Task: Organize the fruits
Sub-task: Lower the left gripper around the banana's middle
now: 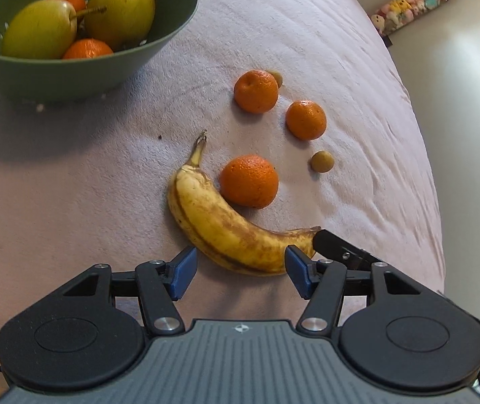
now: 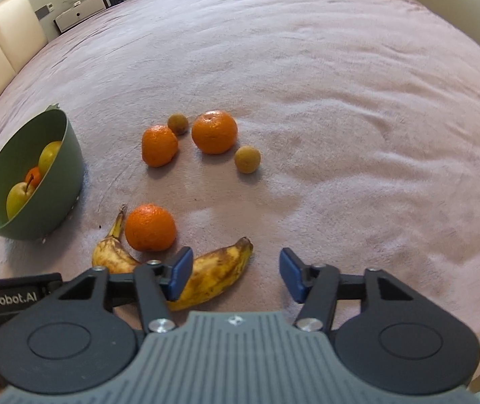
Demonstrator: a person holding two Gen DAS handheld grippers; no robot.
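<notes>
Left tool point(image 1: 238, 271): fingers spread wide, nothing grasped, held low over the near part of the tabletop point(image 1: 71, 185), which is covered by a pale lilac cloth; its right blue pad is seen just at the blossom end of the banana. Right tool point(image 2: 236, 274): likewise released and empty, its left pad seen over the banana's middle. Banana point(image 1: 226, 229): one, yellow with heavy brown mottling, laid flat and curved, stem toward the bowl side. Oranges: three loose on the cloth; the nearest orange point(image 1: 249, 181) sits in the banana's inner curve, touching or just beside it; a middle orange point(image 1: 306, 120) and a far orange point(image 1: 256, 91) lie farther in, near each other. Small round yellow-brown fruits: two; one point(image 1: 321, 161) lies beside the middle orange, the other point(image 1: 277, 78) is partly hidden behind the far orange. Green bowl point(image 1: 81, 67): perforated, set toward the tabletop's left edge, well apart from the loose fruit; two yellow-green apples point(image 1: 38, 28) and two oranges are held inside.
</notes>
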